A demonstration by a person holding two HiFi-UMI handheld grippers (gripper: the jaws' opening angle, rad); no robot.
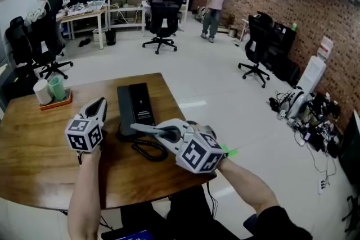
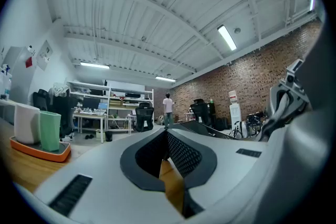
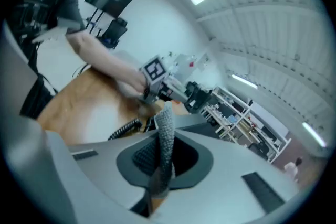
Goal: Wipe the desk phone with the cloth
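A black desk phone (image 1: 135, 105) lies on the wooden table (image 1: 34, 149), its coiled cord (image 1: 147, 149) looped toward the front edge. My left gripper (image 1: 102, 102) rests just left of the phone, jaws shut and empty. From the right, my right gripper (image 1: 135, 127) reaches over the cord and the phone's near end, shut with nothing between its pads (image 3: 167, 128). In the right gripper view the cord (image 3: 123, 128) and the left gripper's marker cube (image 3: 156, 70) show ahead. The phone's dark slanted edge (image 2: 202, 128) shows past the left gripper (image 2: 167, 132). No cloth appears in any view.
An orange tray (image 1: 56, 103) with a white cup and a green cup stands at the table's far left. Office chairs (image 1: 162, 19), shelves and a standing person (image 1: 214, 5) are across the room. Cables lie on the floor at right.
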